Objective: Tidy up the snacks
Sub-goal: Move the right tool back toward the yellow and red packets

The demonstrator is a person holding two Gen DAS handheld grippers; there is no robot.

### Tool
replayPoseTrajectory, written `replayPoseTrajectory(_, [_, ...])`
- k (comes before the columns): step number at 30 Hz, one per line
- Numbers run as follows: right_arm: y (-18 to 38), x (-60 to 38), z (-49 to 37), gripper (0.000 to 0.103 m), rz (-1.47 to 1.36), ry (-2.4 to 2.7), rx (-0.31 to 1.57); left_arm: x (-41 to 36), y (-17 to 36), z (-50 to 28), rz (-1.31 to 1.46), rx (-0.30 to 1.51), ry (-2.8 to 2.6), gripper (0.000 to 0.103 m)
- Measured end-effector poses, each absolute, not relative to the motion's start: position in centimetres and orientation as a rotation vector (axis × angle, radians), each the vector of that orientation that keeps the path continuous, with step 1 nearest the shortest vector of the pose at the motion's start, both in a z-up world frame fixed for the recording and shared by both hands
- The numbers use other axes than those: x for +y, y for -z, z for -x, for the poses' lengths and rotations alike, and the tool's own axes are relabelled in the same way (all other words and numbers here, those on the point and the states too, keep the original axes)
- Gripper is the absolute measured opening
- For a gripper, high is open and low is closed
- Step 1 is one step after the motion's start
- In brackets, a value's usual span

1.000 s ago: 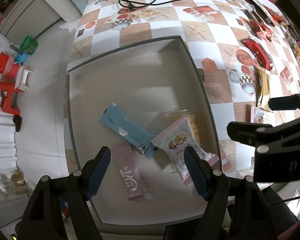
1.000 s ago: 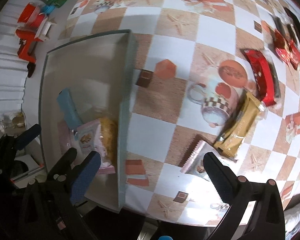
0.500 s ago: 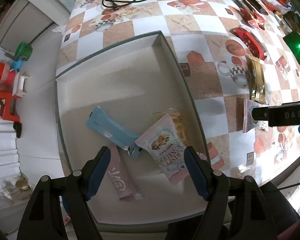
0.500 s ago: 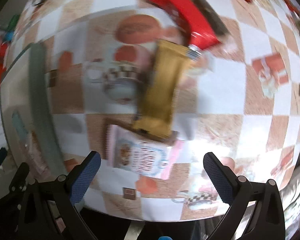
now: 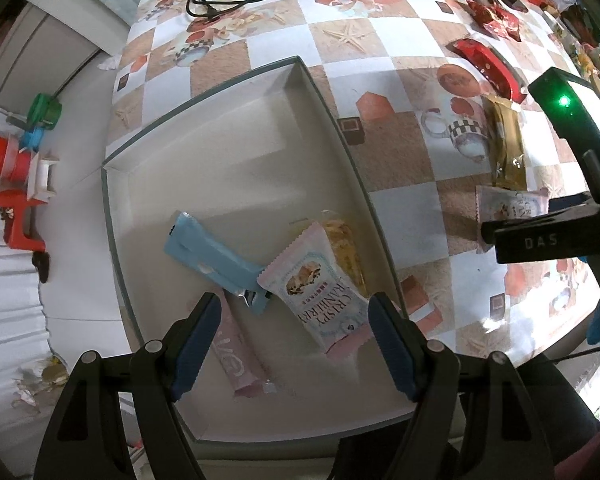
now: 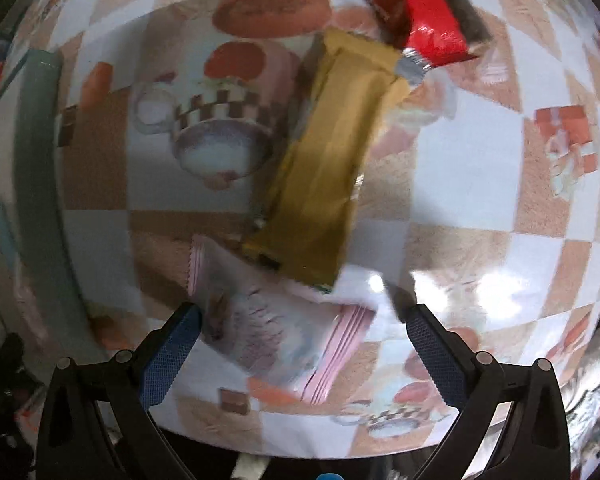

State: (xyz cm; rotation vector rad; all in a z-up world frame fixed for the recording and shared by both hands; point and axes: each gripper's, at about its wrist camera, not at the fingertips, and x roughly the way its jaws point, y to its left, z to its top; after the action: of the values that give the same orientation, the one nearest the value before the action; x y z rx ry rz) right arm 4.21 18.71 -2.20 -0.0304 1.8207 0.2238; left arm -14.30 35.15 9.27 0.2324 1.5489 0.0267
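Right claw (image 6: 298,344) spread wide over pink pack (image 6: 276,320), lower middle of frame, on counter (image 6: 480,184). Gold bar (image 6: 324,168) overlaps pack's top edge, so I might drag both. Left claw (image 5: 294,342) spread, empty, over box (image 5: 204,160).

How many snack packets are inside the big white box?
4 in the shallow white cardboard box: a light blue wrapper, a pink-and-white cranberry packet, a yellow crisps bag partly under it, a pink stick packet. More may hide underneath.
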Motion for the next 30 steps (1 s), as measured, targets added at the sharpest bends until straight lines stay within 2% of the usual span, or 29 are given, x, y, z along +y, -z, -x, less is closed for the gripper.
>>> replayPoseTrajectory(19, [3.8,1.7,-7.3,0.103,-0.097,-0.085,1.801,28.1,-9.1,11.1,-0.262,1.562,0.118,0.079])
replayPoseTrajectory(25, [3.3,-2.9,-6.6,0.103,-0.153,-0.057,1.776,24.9,-8.7,8.9,-0.176,1.601,0.16,0.079])
replayPoseTrajectory(30, [2.2,-6.5,-5.4,0.103,-0.19,-0.048,1.75,23.7,-6.7,6.2,0.046,1.7,0.131,0.079])
